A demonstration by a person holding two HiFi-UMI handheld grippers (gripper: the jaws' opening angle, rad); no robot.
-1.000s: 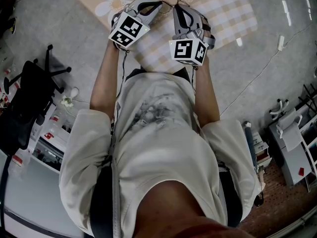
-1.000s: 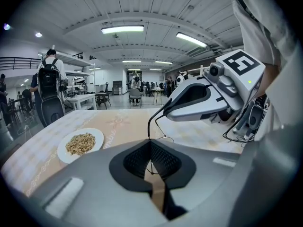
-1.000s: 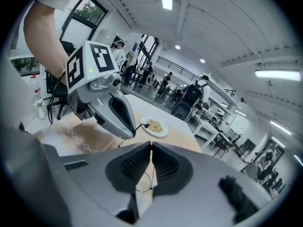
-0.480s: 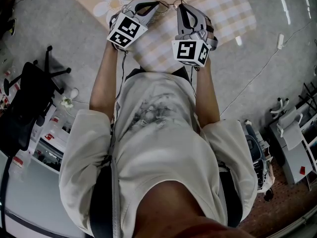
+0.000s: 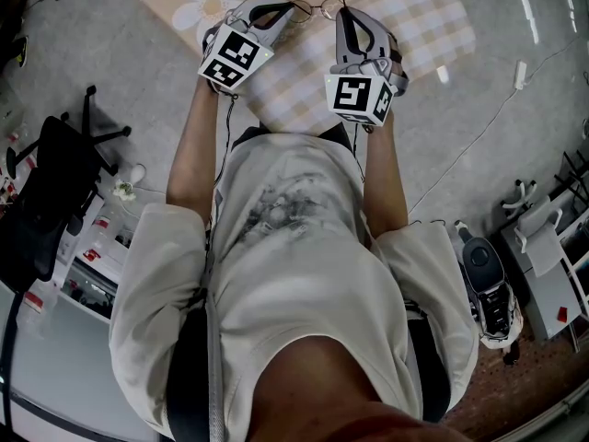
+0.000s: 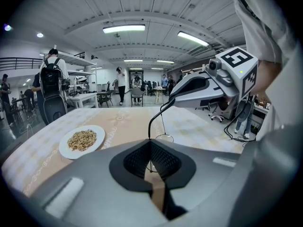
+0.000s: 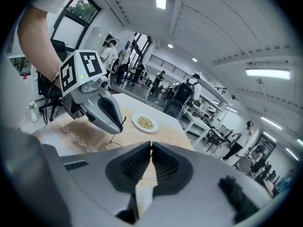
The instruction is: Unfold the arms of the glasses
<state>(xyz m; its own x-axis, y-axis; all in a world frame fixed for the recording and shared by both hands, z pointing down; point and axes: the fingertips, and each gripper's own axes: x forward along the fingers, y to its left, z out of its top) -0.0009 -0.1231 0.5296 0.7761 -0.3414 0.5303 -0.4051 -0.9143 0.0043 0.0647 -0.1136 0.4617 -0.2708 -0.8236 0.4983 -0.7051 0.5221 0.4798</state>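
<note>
Two grippers are held close together over the table. The left gripper [image 6: 150, 148] is pressed shut, and a thin wire part of the glasses [image 6: 163, 137] is pinched between its jaws. One round lens ring can be seen just past those jaws, hanging above the table [image 6: 203, 126] and not touching it.

From the same spot a black arm [image 6: 158, 113] of the glasses is bent up and away to the right. Its far end is met by the tip of the right gripper [image 7: 151, 148]. The right gripper is pressed shut too. The end of that arm looks to be pinched in it, though the arm is so thin there that it is hard to be sure.

So the glasses are held in the air between both grippers, with the arm stretched from one to the other. The frame is nearer the left gripper and the arm's end is nearer the right one.

It is judged that the arm is partly swung out. It would be opened more if the right gripper were drawn away from the left while the frame is kept where it is. A soft pull would be best, since the wire looks easy to bend.

Farther off on the table, to the left, a white plate [image 6: 81, 141] of crumbly food is set, well apart from the glasses.
</note>
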